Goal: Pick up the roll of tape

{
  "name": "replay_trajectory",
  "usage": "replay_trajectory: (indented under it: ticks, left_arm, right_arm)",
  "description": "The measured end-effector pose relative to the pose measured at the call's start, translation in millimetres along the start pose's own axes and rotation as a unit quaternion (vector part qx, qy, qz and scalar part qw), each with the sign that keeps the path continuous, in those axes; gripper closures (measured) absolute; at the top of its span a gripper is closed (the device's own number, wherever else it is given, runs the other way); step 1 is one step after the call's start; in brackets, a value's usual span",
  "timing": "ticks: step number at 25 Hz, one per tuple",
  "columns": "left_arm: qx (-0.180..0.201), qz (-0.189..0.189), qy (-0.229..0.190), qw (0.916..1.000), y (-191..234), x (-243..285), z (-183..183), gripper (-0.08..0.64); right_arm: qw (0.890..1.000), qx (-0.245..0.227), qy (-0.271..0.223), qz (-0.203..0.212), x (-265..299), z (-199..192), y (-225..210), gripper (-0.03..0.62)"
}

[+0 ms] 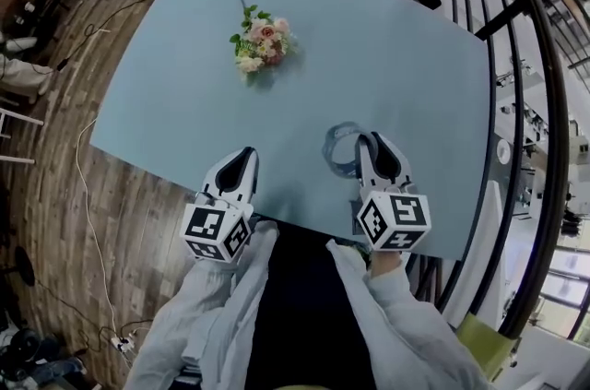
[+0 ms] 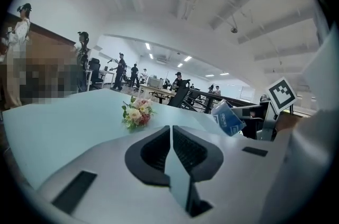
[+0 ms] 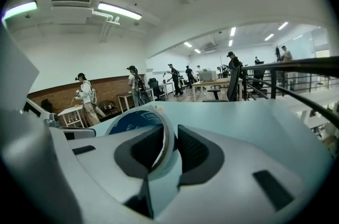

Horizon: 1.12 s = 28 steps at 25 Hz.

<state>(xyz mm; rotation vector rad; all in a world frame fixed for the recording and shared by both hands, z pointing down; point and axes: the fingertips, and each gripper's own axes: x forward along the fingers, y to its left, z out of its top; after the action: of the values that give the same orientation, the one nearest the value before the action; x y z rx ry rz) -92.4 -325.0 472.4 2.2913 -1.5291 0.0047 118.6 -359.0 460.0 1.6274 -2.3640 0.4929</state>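
- One light-blue table (image 1: pixel 387 84) fills the scene.
- Both grey sleeves (image 1: pixel 198 314) reach forward over its near edge.
- Right gripper (image 1: pixel 373 139) pinches the roll of tape (image 1: pixel 339 148) by its wall at the near right; the roll is tilted, opening facing up-left.
- Left gripper (image 1: pixel 241 156): jaws pressed together, empty.

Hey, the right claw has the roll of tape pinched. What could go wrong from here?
1. The right claw pinches only one thin wall of the clear tape roll with a blue core, and most of the ring sticks out to one side. It may swivel in the grip or slip out.
2. The grip sits close to the near edge of the light blue table. If dropped, the roll could run off onto the wooden floor.
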Motion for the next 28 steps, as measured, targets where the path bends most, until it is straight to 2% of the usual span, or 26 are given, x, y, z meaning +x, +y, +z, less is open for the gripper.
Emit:
replay_trajectory:
  ticks: [6,12,17,23,28]
  left_arm:
    - [0.017,-0.003,-0.018,0.9997,-17.5,-17.8,12.4,0.532]
    - [0.039,-0.001,-0.048,0.9981,-34.1,-36.8,20.2,0.532]
    - [0.073,0.011,-0.056,0.9957,-45.0,-50.8,20.6,0.532]
    - [0.100,0.019,-0.049,0.9936,-48.0,-52.4,19.3,0.532]
    - [0.095,0.014,-0.047,0.9942,-57.7,-49.3,14.6,0.532]
  right_arm:
    - [0.998,-0.012,-0.060,-0.018,-38.0,12.8,-4.6,0.500]
    - [0.993,-0.019,-0.114,-0.029,-74.8,8.0,-13.2,0.500]
    - [0.991,-0.011,-0.125,-0.041,-96.5,-1.6,-21.3,0.500]
    - [0.989,-0.040,-0.140,-0.040,-104.4,-0.8,-18.7,0.500]
    - [0.989,-0.049,-0.133,-0.033,-105.7,-5.0,-19.9,0.502]
